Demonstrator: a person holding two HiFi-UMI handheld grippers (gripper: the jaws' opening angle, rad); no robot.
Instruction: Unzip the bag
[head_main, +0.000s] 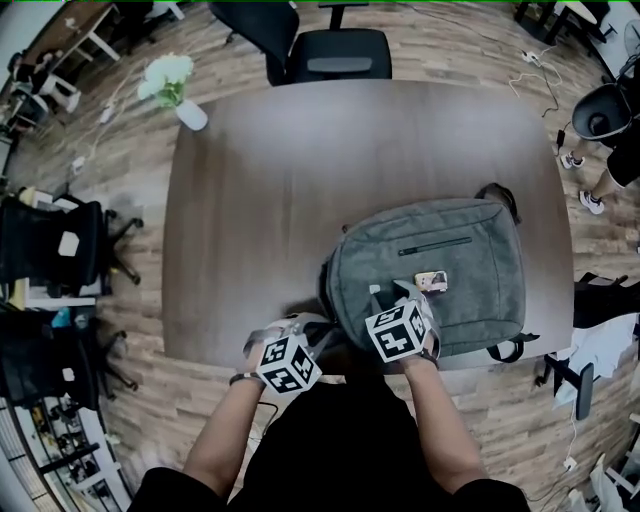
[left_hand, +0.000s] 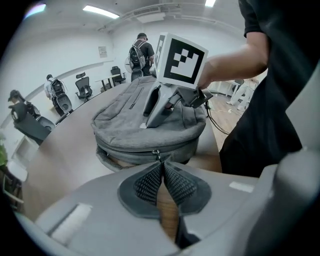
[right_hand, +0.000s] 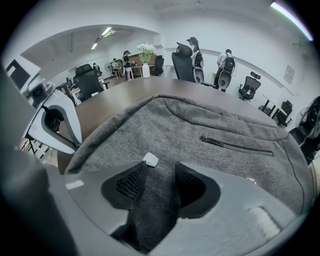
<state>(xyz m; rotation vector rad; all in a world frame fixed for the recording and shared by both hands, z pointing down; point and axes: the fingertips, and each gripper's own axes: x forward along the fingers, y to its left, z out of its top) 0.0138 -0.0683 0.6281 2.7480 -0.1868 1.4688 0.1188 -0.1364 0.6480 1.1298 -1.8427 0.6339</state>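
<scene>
A grey backpack lies flat on the brown table, close to its near edge. My left gripper is at the bag's near-left side; in the left gripper view its jaws meet at the tips on the zipper pull of the main zipper. To the left of the pull the zipper gapes open. My right gripper rests on top of the bag, open, with flat grey fabric between its fingers and a small white tag at the left fingertip.
A white vase with flowers stands at the table's far left corner. A black office chair is behind the far edge. The bag's front pocket zipper is closed. People and chairs stand around the room.
</scene>
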